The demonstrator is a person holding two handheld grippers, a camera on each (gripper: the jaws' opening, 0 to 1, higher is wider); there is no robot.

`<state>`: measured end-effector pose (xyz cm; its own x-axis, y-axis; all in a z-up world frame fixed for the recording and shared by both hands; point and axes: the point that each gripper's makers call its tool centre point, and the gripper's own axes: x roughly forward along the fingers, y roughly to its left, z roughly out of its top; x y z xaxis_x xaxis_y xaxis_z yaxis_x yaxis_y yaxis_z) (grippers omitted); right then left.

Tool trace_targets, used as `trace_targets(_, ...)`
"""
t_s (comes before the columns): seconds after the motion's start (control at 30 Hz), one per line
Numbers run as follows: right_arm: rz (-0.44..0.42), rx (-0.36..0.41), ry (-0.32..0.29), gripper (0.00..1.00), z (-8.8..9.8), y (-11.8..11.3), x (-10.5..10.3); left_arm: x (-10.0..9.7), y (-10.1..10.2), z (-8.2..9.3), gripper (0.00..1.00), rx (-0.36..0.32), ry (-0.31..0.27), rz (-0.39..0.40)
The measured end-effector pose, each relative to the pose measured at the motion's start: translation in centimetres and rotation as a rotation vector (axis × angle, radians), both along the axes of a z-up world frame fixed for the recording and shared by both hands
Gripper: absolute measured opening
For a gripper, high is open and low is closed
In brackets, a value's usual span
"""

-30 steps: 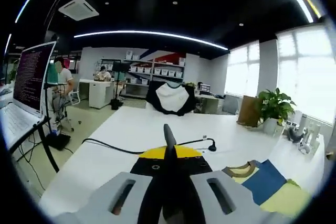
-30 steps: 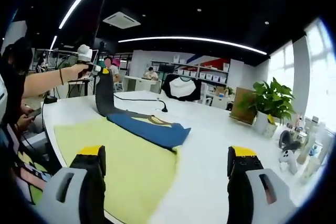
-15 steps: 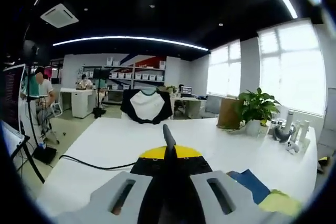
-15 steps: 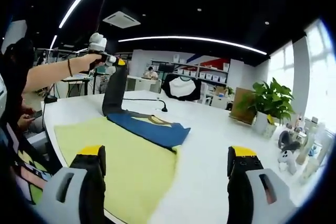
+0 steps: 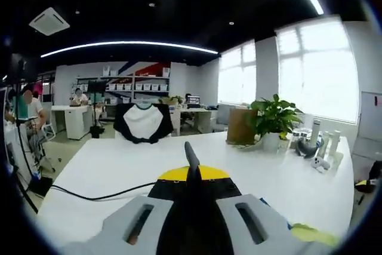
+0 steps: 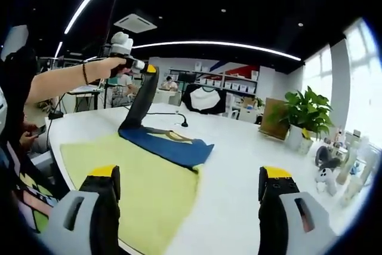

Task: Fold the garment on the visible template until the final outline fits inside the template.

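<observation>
Left gripper [image 6: 143, 67] is pinching a dark sleeve [image 6: 138, 107] of the garment [image 6: 173, 146] up off the yellow-green template [image 6: 128, 186], so I'd swing it inward over the blue body and lay it flat, right gripper [image 6: 190, 192] wide open, empty.

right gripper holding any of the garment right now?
No. In the right gripper view the right gripper is open, with nothing between its jaws, while the left gripper lifts the garment's dark sleeve.
</observation>
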<state>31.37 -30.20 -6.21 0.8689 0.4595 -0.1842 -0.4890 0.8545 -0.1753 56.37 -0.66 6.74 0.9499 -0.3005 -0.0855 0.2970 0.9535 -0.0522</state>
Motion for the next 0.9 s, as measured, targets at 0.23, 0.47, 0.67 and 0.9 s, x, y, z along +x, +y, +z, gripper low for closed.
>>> trace_targets(0.23,-0.006,0.000,0.003,0.99,-0.1,-0.3,0.1,0.9,-3.0,-1.2,0.03,0.018,0.023,-0.035)
trace_targets(0.47,-0.015,-0.002,0.004,0.99,-0.1,-0.6,0.2,1.5,-5.5,-3.1,0.03,0.028,0.046,-0.075)
trace_targets(0.67,-0.018,-0.004,0.006,0.99,-0.2,-0.6,0.3,2.1,-6.5,-4.7,0.03,0.001,0.078,-0.089)
trace_targets(0.9,-0.024,-0.007,0.016,0.99,-0.5,-0.8,0.5,2.6,-9.4,-7.3,0.03,-0.037,0.114,-0.116)
